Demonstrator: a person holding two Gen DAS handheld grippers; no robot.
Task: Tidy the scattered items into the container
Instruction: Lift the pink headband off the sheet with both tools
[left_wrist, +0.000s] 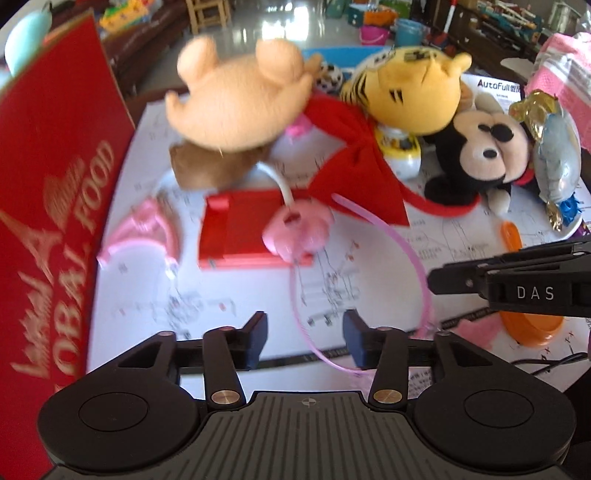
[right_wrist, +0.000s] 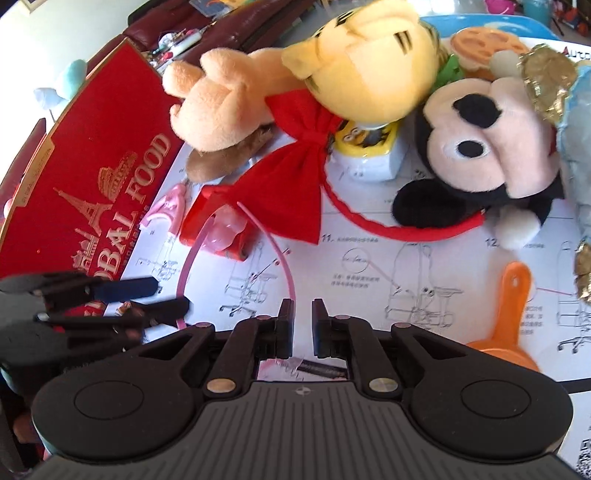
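A red box (left_wrist: 48, 206) marked "GLOBAL FOOD" stands at the left; it also shows in the right wrist view (right_wrist: 99, 177). Toys lie on a white instruction sheet (left_wrist: 258, 295): a peach plush (left_wrist: 236, 99), a yellow tiger plush (left_wrist: 410, 88), a Mickey plush (left_wrist: 484, 155), a red bow headband (left_wrist: 354, 162), a thin pink headband (left_wrist: 406, 254) and a small red box (left_wrist: 240, 232). My left gripper (left_wrist: 304, 339) is open and empty above the sheet, near the pink headband. My right gripper (right_wrist: 303, 325) has its jaws a narrow gap apart, holding nothing, beside the pink headband (right_wrist: 284, 266).
An orange scoop (right_wrist: 509, 314) lies at the right. A foil balloon (left_wrist: 554, 162) lies by Mickey. A pink hair piece (left_wrist: 147, 232) lies by the red box. A Minion toy (right_wrist: 369, 147) sits under the tiger. Chairs, buckets and shelves stand beyond the table.
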